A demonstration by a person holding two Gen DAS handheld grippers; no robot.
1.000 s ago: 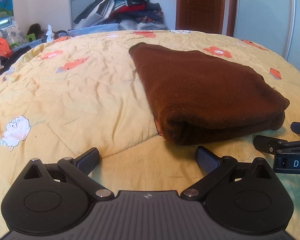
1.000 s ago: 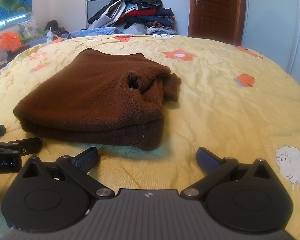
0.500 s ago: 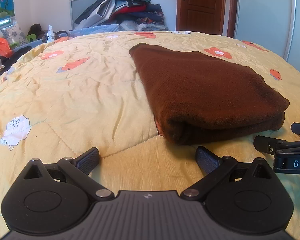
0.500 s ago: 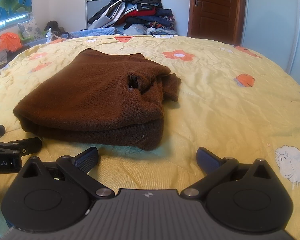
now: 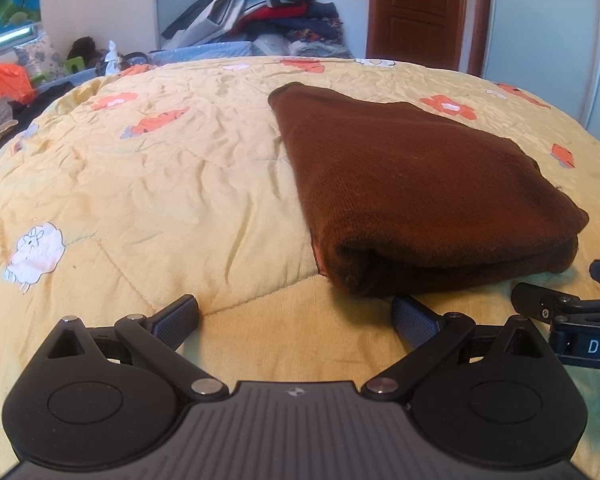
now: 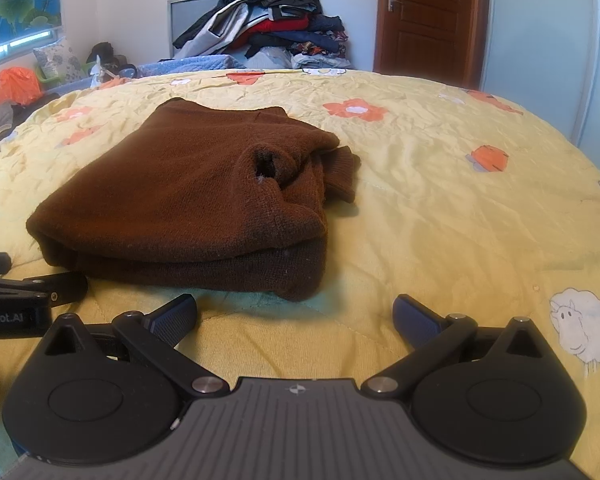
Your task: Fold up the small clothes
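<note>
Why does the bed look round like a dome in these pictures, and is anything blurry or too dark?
Left wrist view: the fisheye lens bows the yellow quilt into a dome; daylight is soft, and the brown garment reads sharp. Right wrist view: same bulge; the door leans at the edge, the garment's folded layers sit in shadow, and the corners darken.

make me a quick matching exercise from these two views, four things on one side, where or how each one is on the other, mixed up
Things:
1. brown sweater
2. left gripper
3. clothes pile
4. wooden door

Place or state:
A. heaped against the far wall, beyond the bed
B. shut, at the back right of the room
C. folded, lying on the yellow quilt
D. open, empty, just short of the garment's near edge

Pairs: 1-C, 2-D, 3-A, 4-B
</note>
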